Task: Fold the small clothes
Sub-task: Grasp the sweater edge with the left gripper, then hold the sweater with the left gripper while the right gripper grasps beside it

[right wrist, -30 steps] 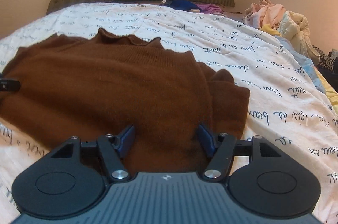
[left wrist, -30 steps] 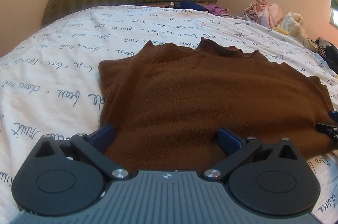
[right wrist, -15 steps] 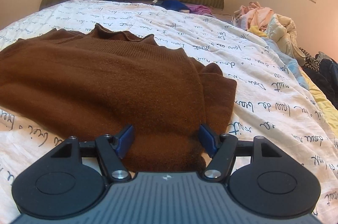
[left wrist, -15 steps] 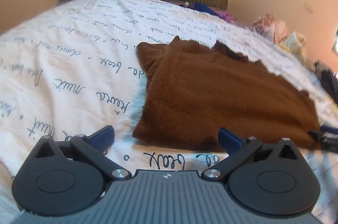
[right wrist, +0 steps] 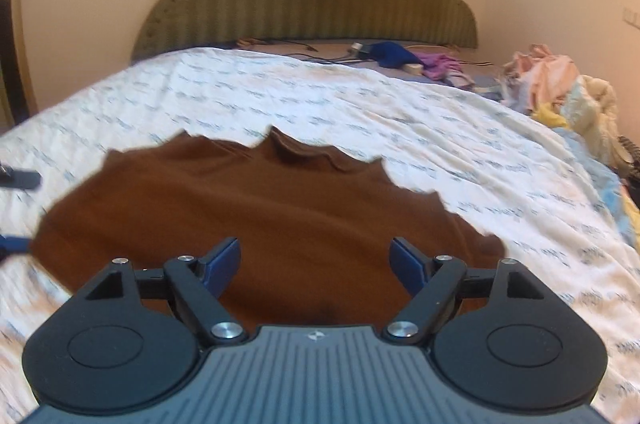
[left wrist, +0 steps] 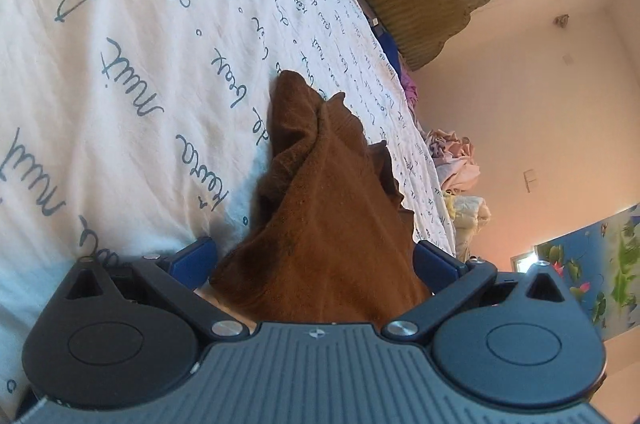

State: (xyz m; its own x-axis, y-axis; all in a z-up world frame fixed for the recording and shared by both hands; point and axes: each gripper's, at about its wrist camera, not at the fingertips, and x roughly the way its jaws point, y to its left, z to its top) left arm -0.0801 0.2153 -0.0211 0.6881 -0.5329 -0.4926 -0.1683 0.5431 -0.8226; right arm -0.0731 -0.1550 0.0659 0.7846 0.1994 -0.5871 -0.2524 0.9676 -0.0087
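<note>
Sweater (left wrist: 332, 224): brown knit, lying on the bed (left wrist: 120, 23) and rising in a bunched ridge that is running away from between my left fingers (left wrist: 314, 262). Those fingers are standing wide apart either side of the cloth; whether anything is pinching it I cannot tell, since its near end is hidden below them. The tilted view suggests I am lifting this edge to fold it over. My right fingers (right wrist: 316, 264) are spread and released, hovering over the flat part of the sweater (right wrist: 260, 207), holding nothing. No containers are showing; far beyond my fingers, loose clothes (right wrist: 560, 83) are sitting heaped at the bed's edge.
</note>
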